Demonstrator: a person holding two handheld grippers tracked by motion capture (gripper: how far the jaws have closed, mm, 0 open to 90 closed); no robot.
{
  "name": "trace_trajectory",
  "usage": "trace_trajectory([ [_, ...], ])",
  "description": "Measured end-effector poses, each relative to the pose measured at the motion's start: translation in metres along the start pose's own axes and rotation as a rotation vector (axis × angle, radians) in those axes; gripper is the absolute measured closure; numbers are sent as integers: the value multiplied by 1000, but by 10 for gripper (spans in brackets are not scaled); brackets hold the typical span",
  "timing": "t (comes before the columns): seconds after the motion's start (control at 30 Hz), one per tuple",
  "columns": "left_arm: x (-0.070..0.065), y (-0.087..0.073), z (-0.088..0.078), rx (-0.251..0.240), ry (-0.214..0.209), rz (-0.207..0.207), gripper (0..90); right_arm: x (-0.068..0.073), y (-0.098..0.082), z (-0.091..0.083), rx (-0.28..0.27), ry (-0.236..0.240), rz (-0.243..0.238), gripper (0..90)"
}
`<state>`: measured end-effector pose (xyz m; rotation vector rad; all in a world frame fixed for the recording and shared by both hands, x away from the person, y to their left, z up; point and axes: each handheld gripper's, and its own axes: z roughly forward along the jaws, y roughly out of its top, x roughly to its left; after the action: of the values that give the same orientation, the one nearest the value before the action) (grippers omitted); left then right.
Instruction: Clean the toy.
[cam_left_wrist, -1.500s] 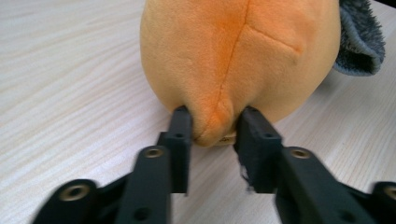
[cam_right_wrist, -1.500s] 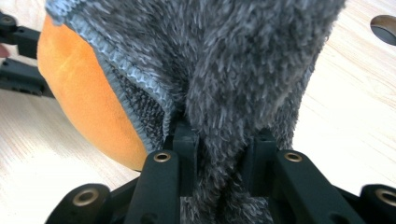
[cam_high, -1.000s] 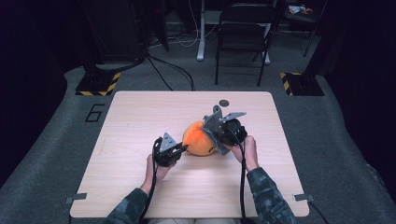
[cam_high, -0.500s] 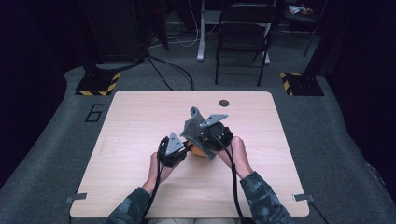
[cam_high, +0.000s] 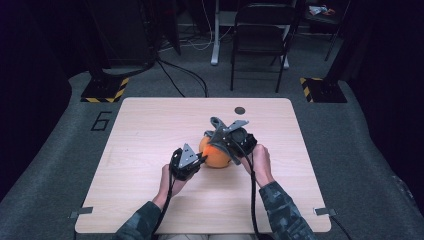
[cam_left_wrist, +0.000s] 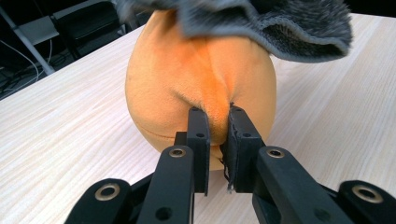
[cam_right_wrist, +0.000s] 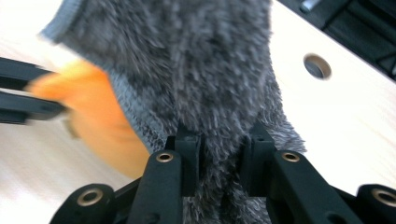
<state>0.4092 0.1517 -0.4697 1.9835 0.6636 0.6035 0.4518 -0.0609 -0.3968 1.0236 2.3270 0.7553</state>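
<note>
An orange plush toy lies near the middle of the table. A grey fuzzy cloth is draped over its top. My left gripper is at the toy's left side, shut on a pinched fold of orange plush. My right gripper reaches in from the right, shut on the grey cloth, which bulges between its jaws. In the right gripper view the orange plush shows at the left, under the cloth's edge.
A small round hole sits in the tabletop near its far edge. Beyond the table stand a folding chair and stand bases with yellow-black tape. Grey carpet surrounds the table.
The right gripper swung left over the toy and hid it, then drew back to the right and slightly up, so the orange plush shows again. The left gripper stayed at the toy's left.
</note>
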Motion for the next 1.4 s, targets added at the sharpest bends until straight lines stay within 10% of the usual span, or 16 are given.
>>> trace_trajectory([
  [0.27,2,-1,0,1,-6,-14,808,-17,-4,-6,-43,-5,24,724],
  [0.53,1,-2,0,3,-12,-12,805,33,13,-12,-82,185,-102,716],
  [0.87,1,-4,1,8,-14,-21,807,9,1,2,-86,61,-29,722],
  [1.13,5,-6,1,18,1,-28,793,2,-4,10,-74,73,-8,727],
  [1.4,9,-3,1,44,33,-17,507,4,-5,14,-65,76,-12,734],
])
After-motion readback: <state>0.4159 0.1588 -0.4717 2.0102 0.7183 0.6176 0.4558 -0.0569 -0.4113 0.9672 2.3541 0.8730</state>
